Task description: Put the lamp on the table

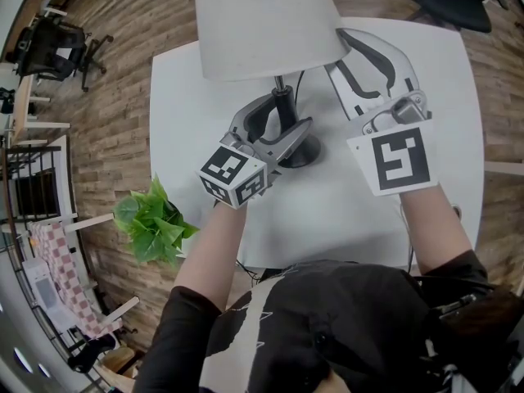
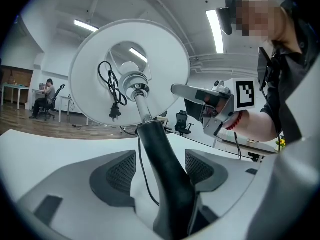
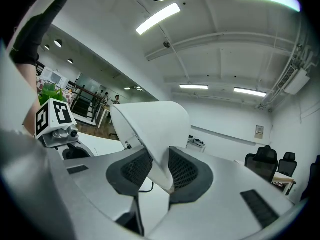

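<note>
White bench (image 1: 352,219) carries lamp (image 1: 274,47), upright on base (image 1: 307,151): placement looks done. My left tongs (image 1: 280,125) spread wide round stem (image 2: 161,156), no grip; right tongs (image 3: 152,170) pinch shade (image 3: 150,124). Remaining: release, withdraw.

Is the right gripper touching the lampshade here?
Touching. The right gripper view shows the lampshade wall wedged between the right gripper jaws, with both meshed pads pressed against it and no gap.
</note>
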`<state>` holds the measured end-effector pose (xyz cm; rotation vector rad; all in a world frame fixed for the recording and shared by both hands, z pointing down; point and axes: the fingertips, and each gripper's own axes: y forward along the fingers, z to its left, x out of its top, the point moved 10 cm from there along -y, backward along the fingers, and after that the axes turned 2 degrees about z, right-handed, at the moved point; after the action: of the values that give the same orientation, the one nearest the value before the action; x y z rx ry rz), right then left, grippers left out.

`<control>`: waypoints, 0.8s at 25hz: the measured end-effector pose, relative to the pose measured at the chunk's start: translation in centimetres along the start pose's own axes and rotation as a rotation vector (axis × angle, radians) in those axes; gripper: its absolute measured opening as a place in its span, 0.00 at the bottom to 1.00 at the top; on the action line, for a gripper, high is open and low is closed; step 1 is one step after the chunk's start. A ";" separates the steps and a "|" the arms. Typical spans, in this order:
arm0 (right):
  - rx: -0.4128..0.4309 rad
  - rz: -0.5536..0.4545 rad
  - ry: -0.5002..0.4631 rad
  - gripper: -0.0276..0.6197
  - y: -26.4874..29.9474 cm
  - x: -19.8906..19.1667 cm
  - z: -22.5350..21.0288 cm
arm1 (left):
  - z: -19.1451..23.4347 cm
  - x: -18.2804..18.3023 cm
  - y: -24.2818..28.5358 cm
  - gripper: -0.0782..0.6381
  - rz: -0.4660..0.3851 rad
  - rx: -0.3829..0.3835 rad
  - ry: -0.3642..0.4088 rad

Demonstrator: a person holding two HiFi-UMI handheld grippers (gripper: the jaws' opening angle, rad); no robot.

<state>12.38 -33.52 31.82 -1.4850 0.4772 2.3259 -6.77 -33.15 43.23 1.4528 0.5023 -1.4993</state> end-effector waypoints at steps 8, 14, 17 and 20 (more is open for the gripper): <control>-0.004 -0.001 -0.026 0.21 0.0 0.1 0.4 | 0.3 -0.4 -0.6 0.53 -0.027 0.004 -0.038; -0.003 -0.005 -0.044 0.21 -0.1 0.4 1.1 | 0.4 -0.7 -1.3 0.53 -0.040 0.009 -0.050; -0.004 -0.002 -0.052 0.21 -0.3 0.6 1.3 | 0.4 -0.7 -1.7 0.53 -0.042 0.013 -0.047; -0.006 0.001 -0.048 0.21 -0.4 0.5 1.7 | 0.5 -1.0 -2.2 0.53 -0.051 0.021 -0.059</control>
<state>10.97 -32.33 31.97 -1.4287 0.4585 2.3602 -9.01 -32.27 43.55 1.4175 0.4920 -1.5872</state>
